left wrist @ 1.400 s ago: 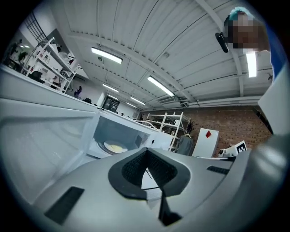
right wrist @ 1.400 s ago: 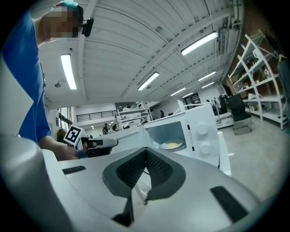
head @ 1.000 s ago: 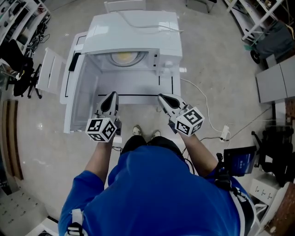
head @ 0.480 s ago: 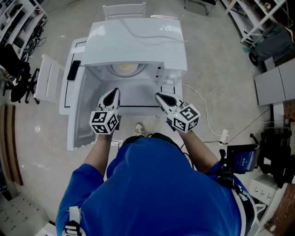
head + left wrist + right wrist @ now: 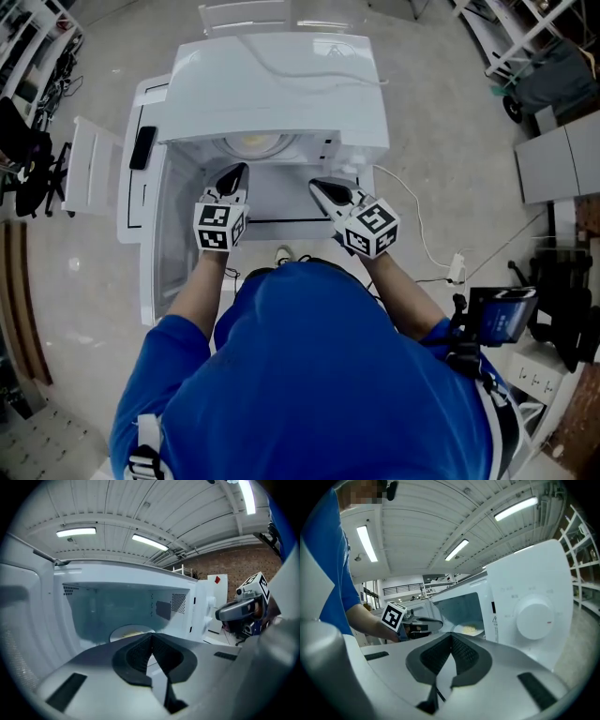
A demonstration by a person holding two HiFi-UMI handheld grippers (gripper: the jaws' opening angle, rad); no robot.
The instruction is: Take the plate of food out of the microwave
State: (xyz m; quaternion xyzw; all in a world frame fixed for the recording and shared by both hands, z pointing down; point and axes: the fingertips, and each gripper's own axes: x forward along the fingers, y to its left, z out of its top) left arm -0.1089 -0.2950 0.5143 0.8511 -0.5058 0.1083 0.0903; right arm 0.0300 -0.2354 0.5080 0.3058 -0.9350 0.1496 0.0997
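White microwave [image 5: 281, 84] stands open with plate of food [image 5: 255, 143] inside.

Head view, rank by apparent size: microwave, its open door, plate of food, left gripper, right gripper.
1. microwave
2. open door
3. left gripper and right gripper: look alike, not ranked; both sit nearer the camera than the plate
4. plate of food: smallest, partly hidden under the microwave's top

Both arms [image 5: 201, 286] are stretching forward, left gripper [image 5: 232, 174] and right gripper [image 5: 319, 187] pointing ahead, fingers [image 5: 137, 657] pressing together, empty.
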